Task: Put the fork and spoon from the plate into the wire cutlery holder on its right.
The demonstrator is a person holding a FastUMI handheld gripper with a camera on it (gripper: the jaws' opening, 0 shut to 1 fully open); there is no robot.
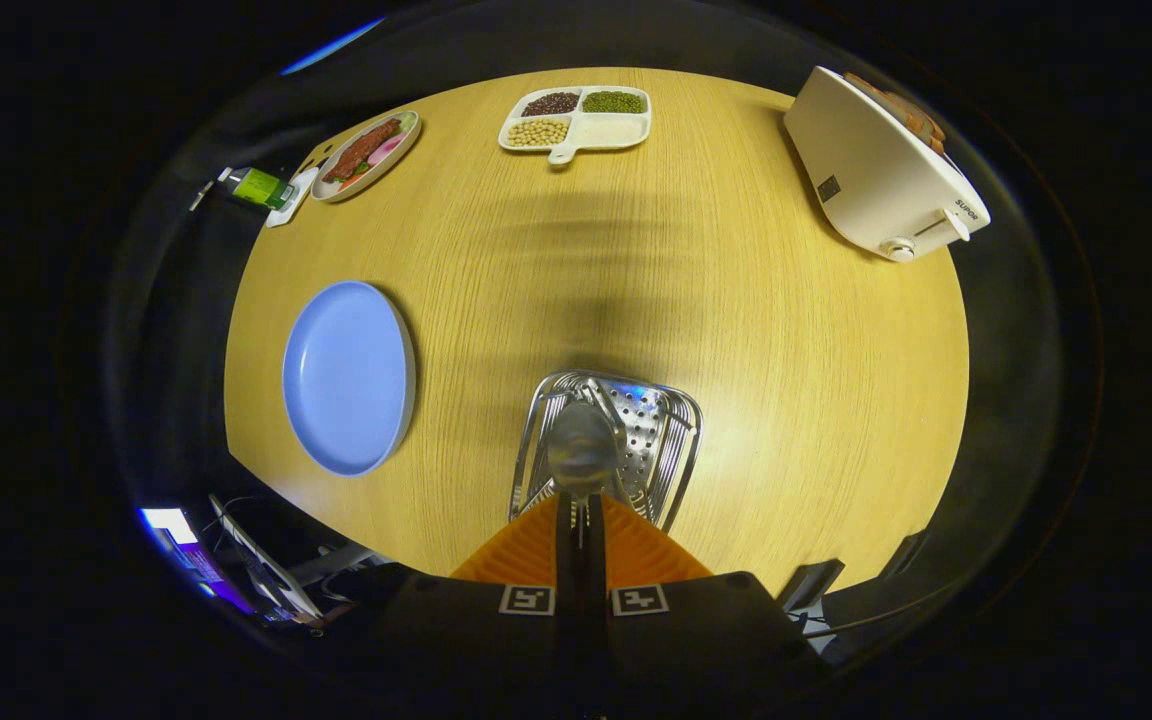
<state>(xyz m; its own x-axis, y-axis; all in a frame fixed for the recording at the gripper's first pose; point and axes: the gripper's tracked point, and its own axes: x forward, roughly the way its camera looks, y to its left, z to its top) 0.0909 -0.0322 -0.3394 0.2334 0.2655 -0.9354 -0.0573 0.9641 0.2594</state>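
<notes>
Orange gripper fingers point(536, 550) nearly together, pinching the handle of a spoon point(582, 455), bowl end hanging over the wire cutlery holder point(671, 430) just ahead. Blue plate point(348, 375) bare, to the left of the holder on the wooden table point(786, 350). At the far edge: divided dish of beans point(578, 118), plate of food point(368, 155) far left, white toaster point(881, 180) far right.

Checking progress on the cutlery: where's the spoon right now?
In the gripper view, the spoon is pinched between the hand-held gripper's fingers, bowl hanging over the wire cutlery holder, right of the blue plate.
</notes>
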